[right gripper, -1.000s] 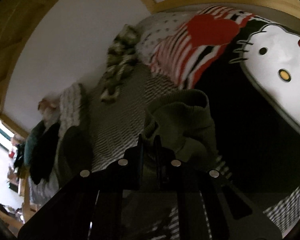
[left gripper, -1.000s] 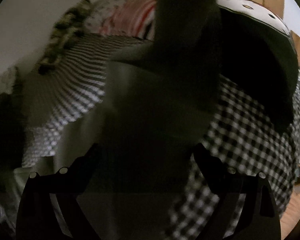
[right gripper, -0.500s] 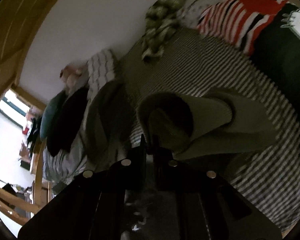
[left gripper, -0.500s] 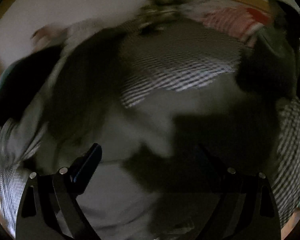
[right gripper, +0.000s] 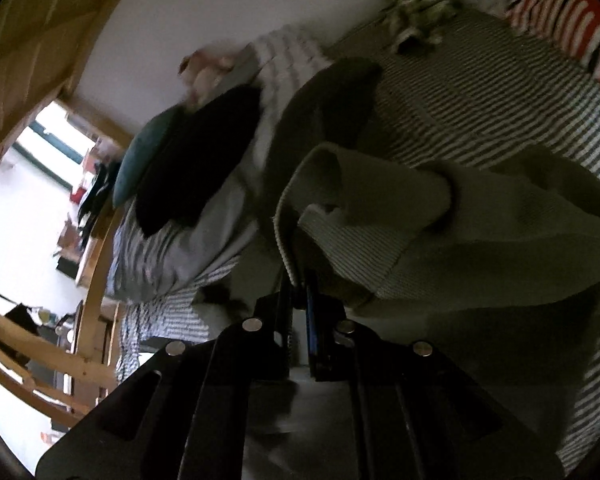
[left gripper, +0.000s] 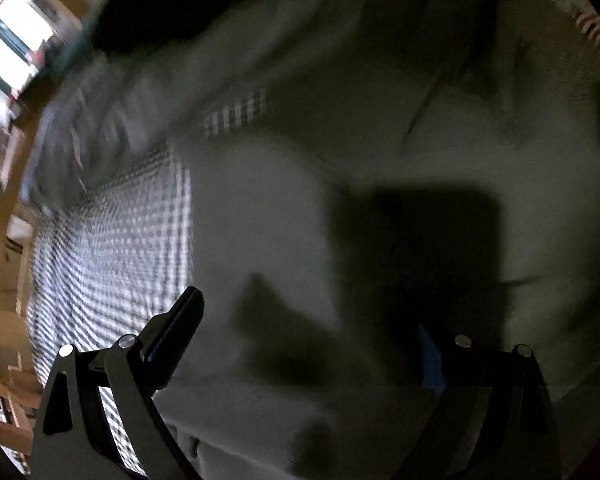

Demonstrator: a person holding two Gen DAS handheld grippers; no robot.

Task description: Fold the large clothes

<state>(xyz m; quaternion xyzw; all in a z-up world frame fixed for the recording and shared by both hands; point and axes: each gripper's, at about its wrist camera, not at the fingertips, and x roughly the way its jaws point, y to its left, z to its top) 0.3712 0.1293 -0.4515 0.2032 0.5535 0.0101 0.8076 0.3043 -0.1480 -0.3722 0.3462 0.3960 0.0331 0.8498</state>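
The grey-green sweater [right gripper: 440, 240] lies on the checked bedsheet [left gripper: 112, 248] of the bed, its ribbed hem clenched between the jaws of the right hand-held gripper [right gripper: 300, 292] and bunched just ahead of it. The left hand-held gripper [left gripper: 300, 320] hangs above the same sweater [left gripper: 268, 216], jaws spread wide, grasping nothing. A dark cushion [right gripper: 196, 160] lies beyond.

Olive-grey knitted sweater [right gripper: 440, 240]: soft cloth, matt, with ribbed cuff and hem.
Bed cover with black and white checks [left gripper: 112, 248]: woven cloth, matt.
Light wooden bed frame [right gripper: 32, 40]: wood, smooth, visible grain.
Black right hand-held gripper [right gripper: 300, 300]: hard plastic, slightly glossy, with shiny metal screws.
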